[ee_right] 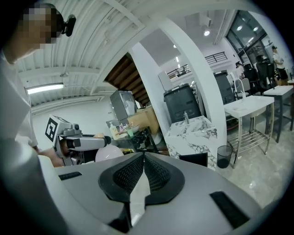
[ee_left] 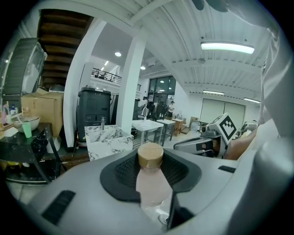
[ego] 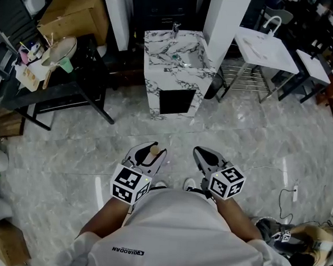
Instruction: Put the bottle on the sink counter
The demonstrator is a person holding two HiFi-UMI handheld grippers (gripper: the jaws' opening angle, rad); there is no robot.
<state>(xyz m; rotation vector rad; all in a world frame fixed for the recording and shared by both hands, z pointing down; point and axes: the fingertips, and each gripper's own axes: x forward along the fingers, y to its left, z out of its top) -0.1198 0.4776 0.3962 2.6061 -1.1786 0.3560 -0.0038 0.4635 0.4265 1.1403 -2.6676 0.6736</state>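
My left tool [ego: 150, 152], lower centre, aimed up-frame: pinching pale bottle [ee_left: 151, 181], tan cap. Right tool [ego: 201, 155]: pressed together.

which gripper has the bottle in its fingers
The left gripper: a pale, tan-capped bottle stands clamped between its fingers. The right gripper has its fingers shut together on nothing.

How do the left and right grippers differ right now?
The left gripper's jaws stand apart, clamped on the bottle; the right gripper's jaws are closed together. The left gripper carries the bottle, tan cap at its jaw tips; the right gripper holds nothing. Both are held low in front of the person, pointing toward the marble sink.
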